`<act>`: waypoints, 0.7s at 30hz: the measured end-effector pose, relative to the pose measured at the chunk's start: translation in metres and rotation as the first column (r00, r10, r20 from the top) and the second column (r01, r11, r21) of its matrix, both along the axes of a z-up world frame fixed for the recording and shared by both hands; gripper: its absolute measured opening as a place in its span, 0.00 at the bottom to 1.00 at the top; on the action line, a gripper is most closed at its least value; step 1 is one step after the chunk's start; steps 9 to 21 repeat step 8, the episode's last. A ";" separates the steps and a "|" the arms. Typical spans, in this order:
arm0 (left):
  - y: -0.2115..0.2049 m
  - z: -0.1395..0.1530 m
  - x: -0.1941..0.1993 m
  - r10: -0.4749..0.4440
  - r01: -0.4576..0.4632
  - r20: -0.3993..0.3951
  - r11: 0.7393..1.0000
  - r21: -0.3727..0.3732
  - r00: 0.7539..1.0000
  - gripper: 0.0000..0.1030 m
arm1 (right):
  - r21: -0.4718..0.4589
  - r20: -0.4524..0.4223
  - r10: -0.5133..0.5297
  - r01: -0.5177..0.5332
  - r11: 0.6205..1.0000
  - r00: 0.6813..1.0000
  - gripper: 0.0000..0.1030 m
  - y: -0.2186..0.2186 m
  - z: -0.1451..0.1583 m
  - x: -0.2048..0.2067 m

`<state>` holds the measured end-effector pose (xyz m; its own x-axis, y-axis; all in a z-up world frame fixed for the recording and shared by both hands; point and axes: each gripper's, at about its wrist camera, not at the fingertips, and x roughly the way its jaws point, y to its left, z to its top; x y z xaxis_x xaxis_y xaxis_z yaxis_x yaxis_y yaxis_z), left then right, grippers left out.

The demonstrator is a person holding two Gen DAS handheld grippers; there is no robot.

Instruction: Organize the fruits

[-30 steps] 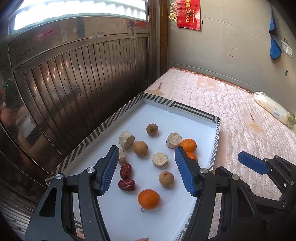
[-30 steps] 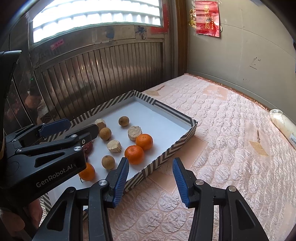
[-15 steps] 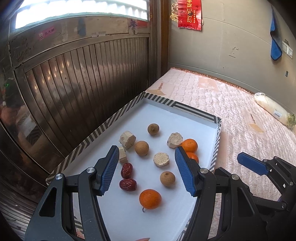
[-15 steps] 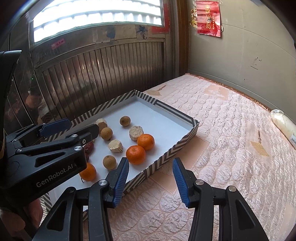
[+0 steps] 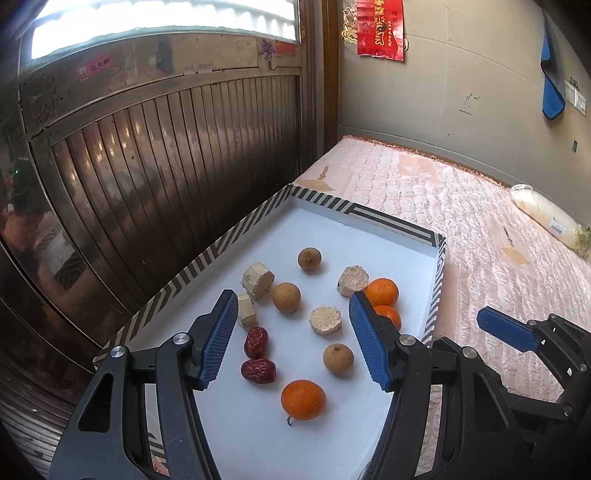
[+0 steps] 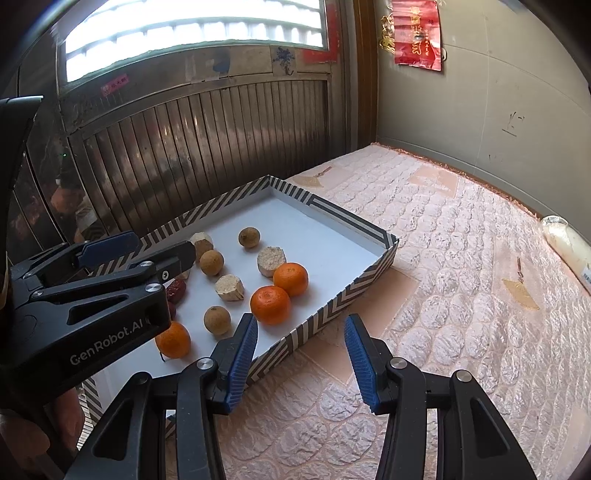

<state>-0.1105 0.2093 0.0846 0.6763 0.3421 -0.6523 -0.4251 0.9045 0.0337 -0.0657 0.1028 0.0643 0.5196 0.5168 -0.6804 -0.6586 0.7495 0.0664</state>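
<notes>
Inspecting the tray point(image 5: 437, 258), we find the fruit ahead of and below the left gripper point(image 5: 291, 339); the right gripper point(image 6: 299, 354) sits beside it. Both fingers open, empty.

Left wrist view: close above tray point(image 5: 437, 258), angled down, facing metal door point(image 5: 166, 166) and wall corner. Right wrist view: further right, over mattress point(image 6: 461, 258), same heading, tray point(image 6: 369, 236) at left. Shared: tray, fruit, door, mattress, red wall hanging point(image 6: 417, 35).
</notes>
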 end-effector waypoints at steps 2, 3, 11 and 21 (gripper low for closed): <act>-0.001 0.001 -0.001 0.000 0.000 0.012 1.000 0.003 1.000 0.61 | 0.000 0.001 -0.003 0.003 1.000 1.000 0.46 -0.002 0.000 0.000; -0.003 0.002 -0.001 -0.001 0.001 0.018 1.000 0.010 1.000 0.61 | 0.001 0.002 -0.008 0.008 1.000 1.000 0.46 -0.004 0.000 0.001; -0.025 0.008 0.005 -0.078 0.078 0.013 0.997 0.020 0.997 0.61 | 0.006 0.008 -0.053 0.053 0.999 0.999 0.46 -0.024 0.004 0.003; -0.025 0.008 0.005 -0.078 0.078 0.013 0.997 0.020 0.997 0.61 | 0.006 0.008 -0.053 0.053 0.999 0.999 0.46 -0.024 0.004 0.003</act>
